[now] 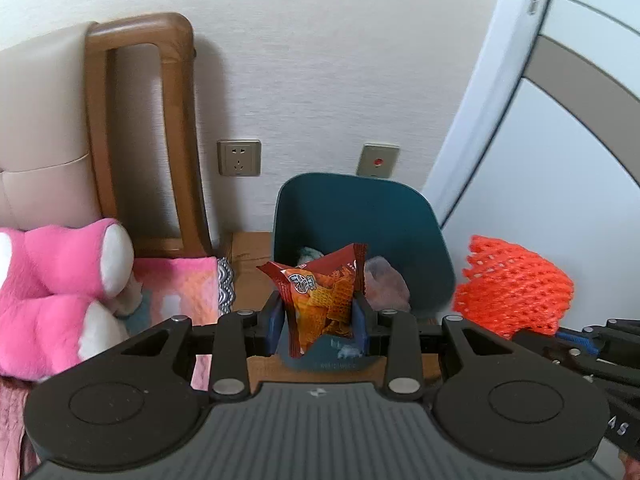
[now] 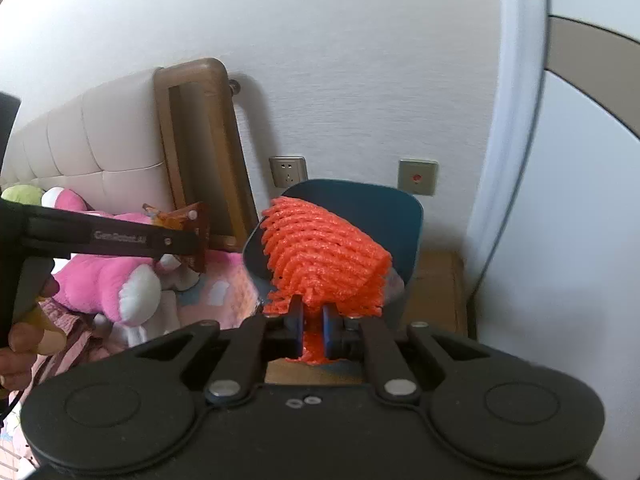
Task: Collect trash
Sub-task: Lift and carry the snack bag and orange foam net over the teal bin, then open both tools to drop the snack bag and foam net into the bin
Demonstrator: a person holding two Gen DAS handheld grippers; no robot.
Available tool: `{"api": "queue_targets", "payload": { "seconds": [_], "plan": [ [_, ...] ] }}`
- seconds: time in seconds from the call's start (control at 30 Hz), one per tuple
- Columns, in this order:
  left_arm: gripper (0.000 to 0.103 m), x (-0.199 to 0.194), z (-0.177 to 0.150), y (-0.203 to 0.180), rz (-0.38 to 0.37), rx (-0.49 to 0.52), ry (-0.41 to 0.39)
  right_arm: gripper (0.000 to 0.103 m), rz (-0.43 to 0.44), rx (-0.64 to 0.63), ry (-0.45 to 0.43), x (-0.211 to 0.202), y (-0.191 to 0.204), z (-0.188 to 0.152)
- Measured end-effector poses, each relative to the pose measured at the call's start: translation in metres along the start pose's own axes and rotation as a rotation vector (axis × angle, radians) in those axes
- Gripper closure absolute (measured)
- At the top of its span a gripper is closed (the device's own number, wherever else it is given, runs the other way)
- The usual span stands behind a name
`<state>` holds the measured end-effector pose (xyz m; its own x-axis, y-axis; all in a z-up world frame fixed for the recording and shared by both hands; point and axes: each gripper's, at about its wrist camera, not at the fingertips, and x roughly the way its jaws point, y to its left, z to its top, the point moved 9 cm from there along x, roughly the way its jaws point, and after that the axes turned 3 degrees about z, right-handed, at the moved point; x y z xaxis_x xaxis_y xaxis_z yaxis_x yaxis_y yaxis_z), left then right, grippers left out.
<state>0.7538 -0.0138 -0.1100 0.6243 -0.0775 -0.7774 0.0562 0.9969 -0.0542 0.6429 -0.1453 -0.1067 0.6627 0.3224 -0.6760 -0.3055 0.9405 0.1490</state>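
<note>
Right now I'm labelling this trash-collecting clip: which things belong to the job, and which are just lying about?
Job: snack wrapper in left gripper; orange foam net in right gripper; teal bin.
Lying about: pink plush toy; headboard; wall socket.

bedroom, home | padded headboard | plush toy | wall socket

A red chip bag stands pinched, an orange foam net too, above the blue bin.
</note>
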Motion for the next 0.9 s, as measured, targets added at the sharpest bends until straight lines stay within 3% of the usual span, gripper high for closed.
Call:
{"api": "queue_targets", "payload": {
  "seconds": [0.17, 0.37, 0.6, 0.9],
  "plan": [
    [0.069, 0.056, 0.031, -0.015, 0.067, -0.014, 0.048, 0.096, 0.057, -0.026, 0.062, 0.058, -0.025, 0.027],
    [0.069, 0.112, 0.041, -0.025, 0.099, -0.048, 0.137, 0.096, 0.095, -0.051, 0.158, 0.117, -0.046, 0.038],
    [0.069, 0.169, 0.028, -0.030, 0.127, -0.061, 0.268, 0.095, 0.126, -0.061, 0.258, 0.164, -0.059, 0.035],
    [0.068, 0.215, 0.002, -0.037, 0.163, -0.050, 0.392, 0.092, 0.121, -0.089, 0.376, 0.203, -0.069, 0.017]
  ]
}}
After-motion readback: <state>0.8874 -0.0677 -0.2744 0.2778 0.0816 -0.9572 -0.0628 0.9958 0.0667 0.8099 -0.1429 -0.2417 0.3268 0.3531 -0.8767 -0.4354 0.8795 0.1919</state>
